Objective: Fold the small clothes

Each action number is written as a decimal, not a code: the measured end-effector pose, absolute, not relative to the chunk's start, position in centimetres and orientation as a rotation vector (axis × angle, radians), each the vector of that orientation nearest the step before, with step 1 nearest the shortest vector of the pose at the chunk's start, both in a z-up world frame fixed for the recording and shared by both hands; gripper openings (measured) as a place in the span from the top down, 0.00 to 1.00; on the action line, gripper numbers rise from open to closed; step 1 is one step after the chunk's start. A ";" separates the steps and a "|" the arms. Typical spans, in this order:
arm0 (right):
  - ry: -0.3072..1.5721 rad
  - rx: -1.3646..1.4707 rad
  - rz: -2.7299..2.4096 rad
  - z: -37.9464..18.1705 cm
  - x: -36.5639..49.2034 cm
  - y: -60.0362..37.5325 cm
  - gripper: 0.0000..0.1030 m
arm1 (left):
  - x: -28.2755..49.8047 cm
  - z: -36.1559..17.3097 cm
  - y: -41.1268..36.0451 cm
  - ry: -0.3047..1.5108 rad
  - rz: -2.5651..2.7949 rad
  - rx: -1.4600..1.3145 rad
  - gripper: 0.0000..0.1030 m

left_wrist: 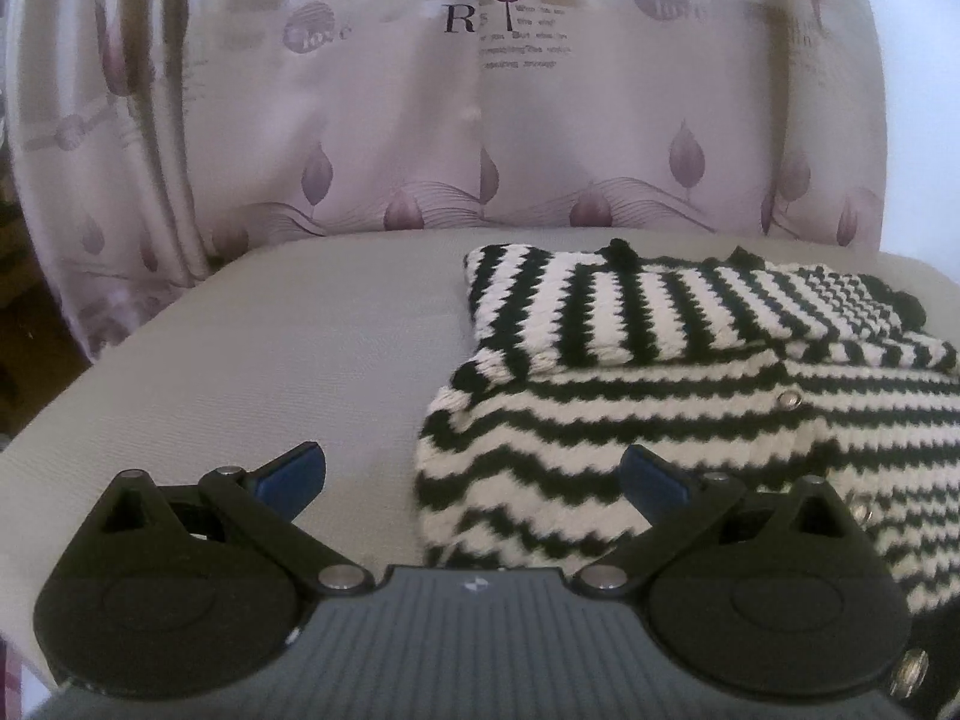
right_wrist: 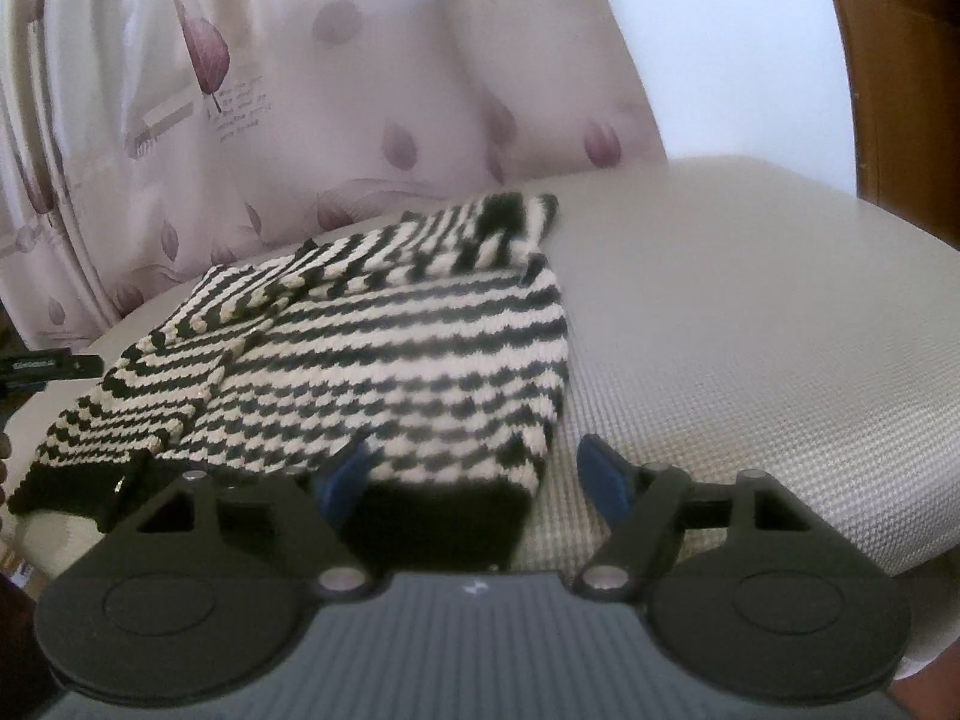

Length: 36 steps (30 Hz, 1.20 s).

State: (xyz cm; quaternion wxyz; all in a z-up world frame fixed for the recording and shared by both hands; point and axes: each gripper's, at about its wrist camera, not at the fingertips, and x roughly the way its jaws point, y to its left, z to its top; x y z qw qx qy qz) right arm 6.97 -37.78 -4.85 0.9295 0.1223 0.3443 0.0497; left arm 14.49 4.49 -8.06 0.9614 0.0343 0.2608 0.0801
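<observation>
The curtain (left_wrist: 420,120) carries the only print that reads. In the left wrist view a large dark "R" (left_wrist: 459,19) stands beside a printed tree trunk, with a small "s" just after it. Right of the trunk run several lines of small print (left_wrist: 521,36), too blurred to read. A grey roundel on the curtain holds the word "love" (left_wrist: 317,35). In the right wrist view the curtain (right_wrist: 300,90) shows more small lines (right_wrist: 240,105), also unreadable.
</observation>
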 end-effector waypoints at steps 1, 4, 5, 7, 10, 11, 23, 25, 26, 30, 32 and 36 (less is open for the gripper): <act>0.708 0.251 0.106 -4.8 6.9 -37.7 0.27 | 14.0 -8.0 5.1 0.527 0.151 0.065 0.00; 0.712 0.249 0.139 -4.7 6.6 -37.5 0.27 | 12.5 -8.1 7.6 0.545 0.110 0.045 0.00; 0.712 0.246 0.145 -4.7 6.5 -37.4 0.27 | 12.2 -8.2 8.4 0.566 0.085 0.031 0.01; 0.707 0.260 0.155 -4.8 6.3 -37.5 0.26 | 11.8 -8.5 9.9 0.620 0.025 -0.010 0.02; 0.703 0.312 0.186 -4.8 6.3 -37.7 0.25 | 11.5 -9.2 11.8 0.685 -0.036 -0.105 0.13; 0.703 0.333 0.195 -4.8 6.2 -37.9 0.25 | 11.5 -9.6 12.3 0.714 -0.060 -0.141 0.17; 0.722 0.638 0.250 -5.4 5.4 -41.4 0.51 | 11.4 -10.2 11.4 0.743 -0.331 -0.263 0.30; 0.731 0.679 0.255 -5.9 5.5 -41.6 0.70 | 11.4 -10.3 10.9 0.733 -0.359 -0.272 0.30; 0.734 0.703 0.256 -6.2 5.6 -41.7 0.73 | 11.5 -10.4 10.8 0.727 -0.362 -0.271 0.30; 0.692 0.765 0.240 -6.4 5.0 -42.9 0.88 | 11.6 -10.5 11.8 0.712 -0.372 -0.328 0.37; 0.681 0.792 0.241 -6.3 4.7 -43.5 0.89 | 11.7 -10.6 12.5 0.731 -0.376 -0.354 0.38; 0.706 0.758 0.248 -6.2 4.7 -43.4 0.89 | 11.5 -10.5 13.1 0.726 -0.365 -0.346 0.26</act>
